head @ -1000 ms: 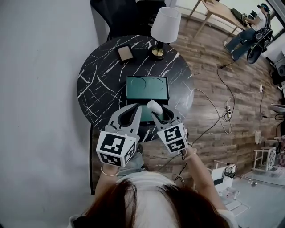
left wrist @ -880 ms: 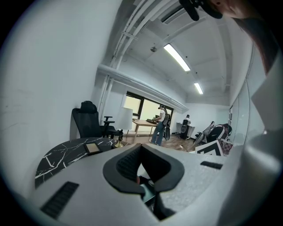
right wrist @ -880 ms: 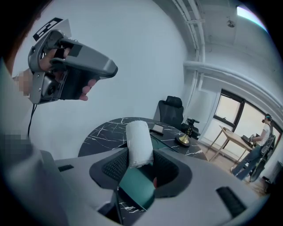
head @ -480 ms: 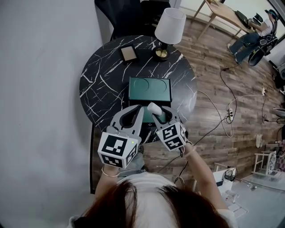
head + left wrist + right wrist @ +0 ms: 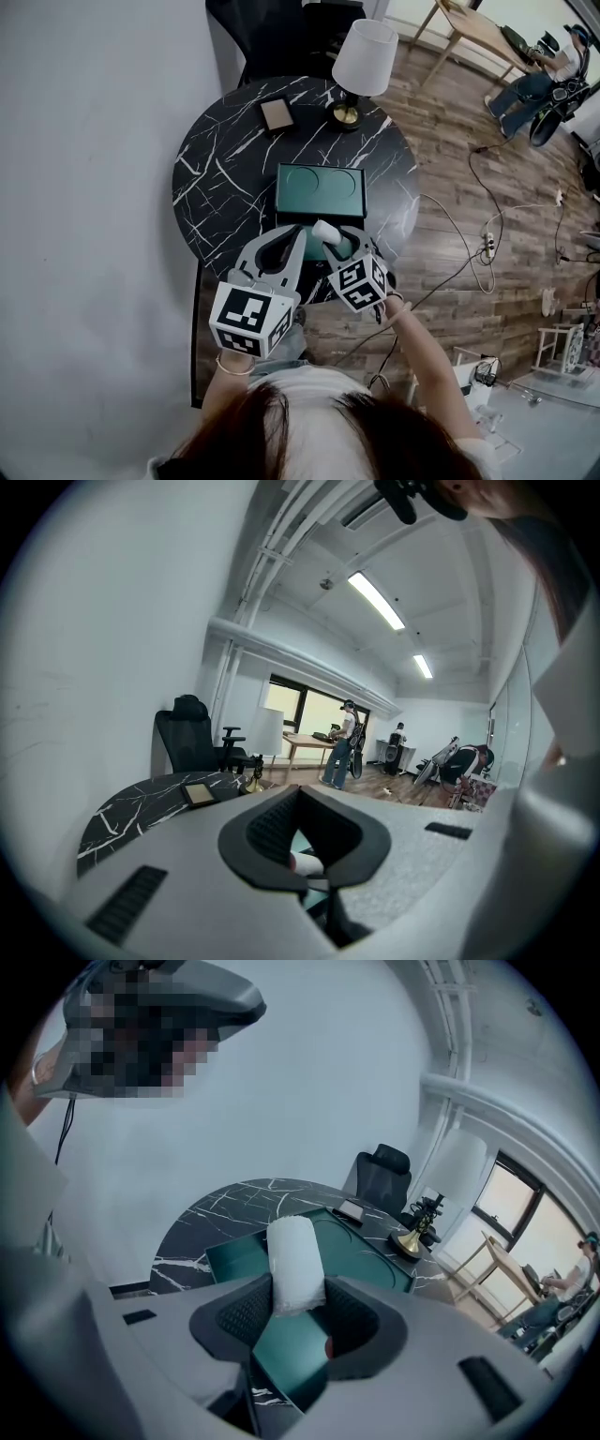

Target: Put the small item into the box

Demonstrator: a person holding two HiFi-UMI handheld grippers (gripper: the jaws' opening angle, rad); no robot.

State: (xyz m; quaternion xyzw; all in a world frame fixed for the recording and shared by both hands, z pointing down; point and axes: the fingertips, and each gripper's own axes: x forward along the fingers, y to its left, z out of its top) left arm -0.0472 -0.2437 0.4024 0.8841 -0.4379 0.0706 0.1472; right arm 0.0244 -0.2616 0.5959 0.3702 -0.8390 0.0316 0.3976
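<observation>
We see the small white roll [image 5: 295, 1265] gripped upright in our right hand-held gripper [image 5: 298, 1309] over the open dark-green box [image 5: 321, 192].

Head cam: carried above the person and aimed steeply down. The whole round table [image 5: 216, 178] is taken in from some way off, w/ the left gripper [image 5: 293, 232] and right gripper [image 5: 330, 236] at its near edge.

Left gripper cam: set low at the near edge, close to the tabletop, faced approx. level toward the far edge.

Right gripper cam: tilted down, held close over the box [image 5: 375, 1246], which lies from table centre to near edge.

The lamp [image 5: 366, 58] at the far edge and the chair [image 5: 281, 28] beyond it are shared by all three views. The box is prob. glimpsed by the left cam too.
</observation>
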